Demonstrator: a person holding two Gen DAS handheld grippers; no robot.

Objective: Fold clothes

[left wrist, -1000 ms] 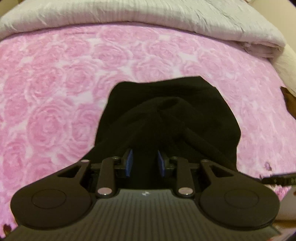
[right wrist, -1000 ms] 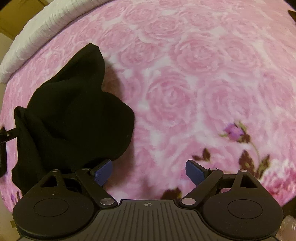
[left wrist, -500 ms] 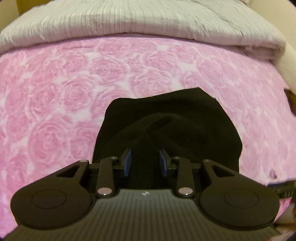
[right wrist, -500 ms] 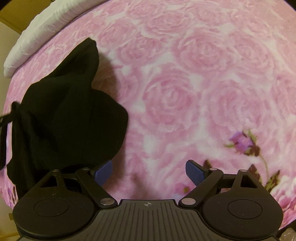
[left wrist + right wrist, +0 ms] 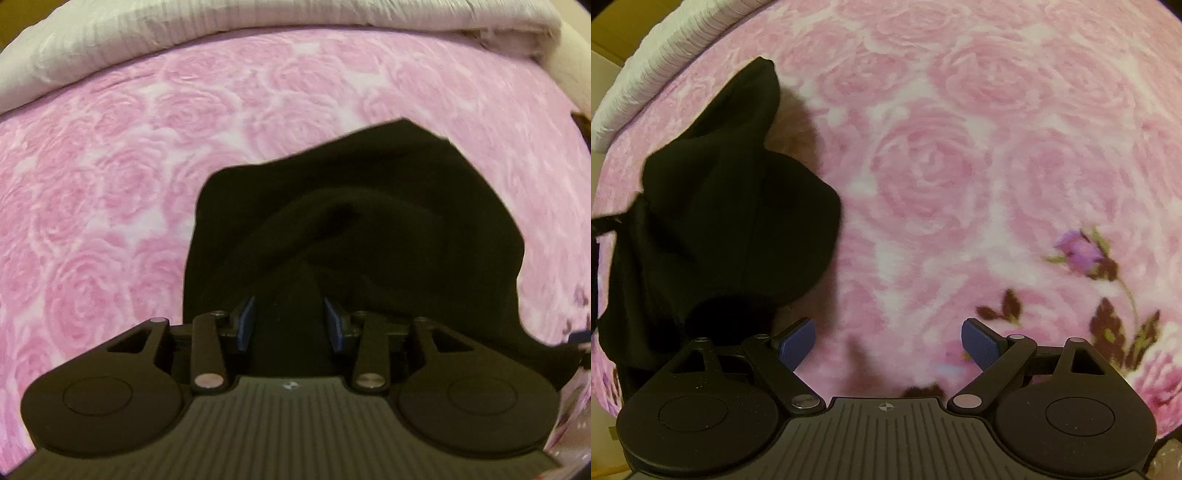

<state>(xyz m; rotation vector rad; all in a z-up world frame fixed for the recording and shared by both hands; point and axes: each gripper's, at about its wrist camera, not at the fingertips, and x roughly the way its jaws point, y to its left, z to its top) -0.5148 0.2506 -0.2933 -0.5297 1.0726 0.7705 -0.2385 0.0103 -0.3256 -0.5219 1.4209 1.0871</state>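
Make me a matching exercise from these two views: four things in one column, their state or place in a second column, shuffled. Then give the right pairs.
Things
1. left tongs
2. right tongs
3. black garment
4. white quilt

States or places
A. folded along the far edge of the bed
B. wide open, holding nothing
C. bunched up on the pink rose blanket
D. closed on black cloth

Pairs: 1-D, 2-B, 3-C, 4-A
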